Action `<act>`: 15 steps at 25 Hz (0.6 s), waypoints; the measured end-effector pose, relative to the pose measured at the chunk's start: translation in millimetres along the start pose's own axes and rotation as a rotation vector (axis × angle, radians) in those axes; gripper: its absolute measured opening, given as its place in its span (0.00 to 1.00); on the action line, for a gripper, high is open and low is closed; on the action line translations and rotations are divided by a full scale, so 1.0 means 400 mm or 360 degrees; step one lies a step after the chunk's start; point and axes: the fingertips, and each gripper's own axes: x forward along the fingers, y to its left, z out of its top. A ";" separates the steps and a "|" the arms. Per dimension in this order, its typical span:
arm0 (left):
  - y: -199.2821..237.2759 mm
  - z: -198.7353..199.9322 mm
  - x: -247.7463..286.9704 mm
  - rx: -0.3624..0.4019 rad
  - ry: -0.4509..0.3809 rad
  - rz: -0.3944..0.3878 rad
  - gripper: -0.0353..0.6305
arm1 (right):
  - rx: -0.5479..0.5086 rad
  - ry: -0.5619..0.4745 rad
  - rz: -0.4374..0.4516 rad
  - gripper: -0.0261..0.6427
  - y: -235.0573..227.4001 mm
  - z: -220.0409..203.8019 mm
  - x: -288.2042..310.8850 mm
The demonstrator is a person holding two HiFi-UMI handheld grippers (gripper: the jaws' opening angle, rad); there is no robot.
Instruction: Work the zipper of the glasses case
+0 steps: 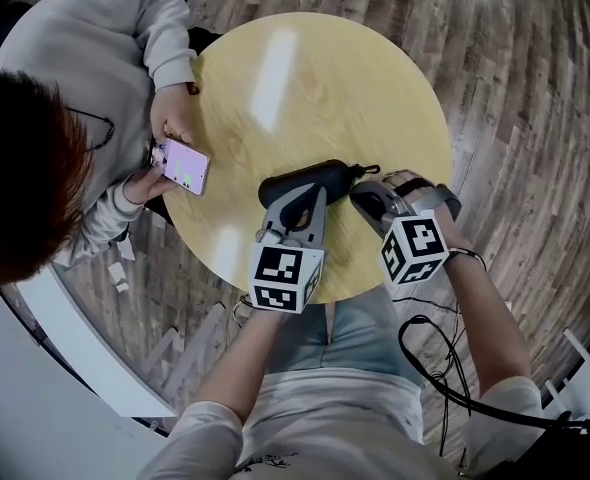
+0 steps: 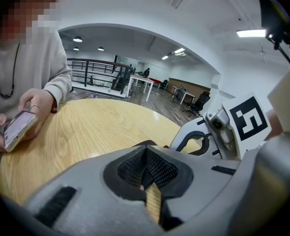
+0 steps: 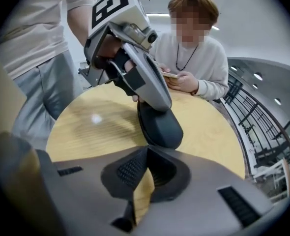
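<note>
A black glasses case [image 1: 310, 180] lies on the round wooden table [image 1: 325, 78], near its front edge. Its zipper pull [image 1: 366, 171] sticks out at the case's right end, free of both grippers. My left gripper [image 1: 299, 198] reaches over the case's left part with its jaws shut on that end; in the left gripper view only a dark sliver of case [image 2: 145, 144] shows past the left gripper [image 2: 146, 154]. My right gripper [image 1: 361, 196] sits just off the case's right end, shut, with nothing seen between its pads. In the right gripper view the case [image 3: 162, 127] lies straight ahead of it, the left gripper [image 3: 157, 104] on its far end.
A person in a grey sweater sits at the table's left, holding a phone [image 1: 182, 165] over the edge. The table's near rim [image 1: 335, 293] is right behind both grippers. A black cable [image 1: 430, 363] hangs by my right arm. Wood floor surrounds the table.
</note>
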 end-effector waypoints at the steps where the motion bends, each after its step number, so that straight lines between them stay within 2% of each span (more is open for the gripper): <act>1: -0.002 0.003 -0.003 0.0010 0.0012 -0.0018 0.06 | 0.0032 -0.0007 -0.0029 0.04 -0.006 -0.007 -0.004; 4: 0.002 0.029 -0.020 0.0144 0.0018 -0.0048 0.06 | 0.0081 0.0002 -0.0131 0.04 -0.066 -0.048 -0.029; 6: 0.010 0.032 -0.014 0.0201 0.0069 -0.0090 0.06 | 0.0088 -0.0006 -0.0178 0.04 -0.123 -0.076 -0.040; 10: 0.004 0.018 0.018 0.0177 0.0189 -0.0193 0.06 | 0.0082 -0.0040 -0.0175 0.04 -0.190 -0.094 -0.037; 15: -0.007 0.014 0.021 0.0178 0.0177 -0.0197 0.06 | 0.0233 -0.0055 -0.0123 0.04 -0.180 -0.092 -0.031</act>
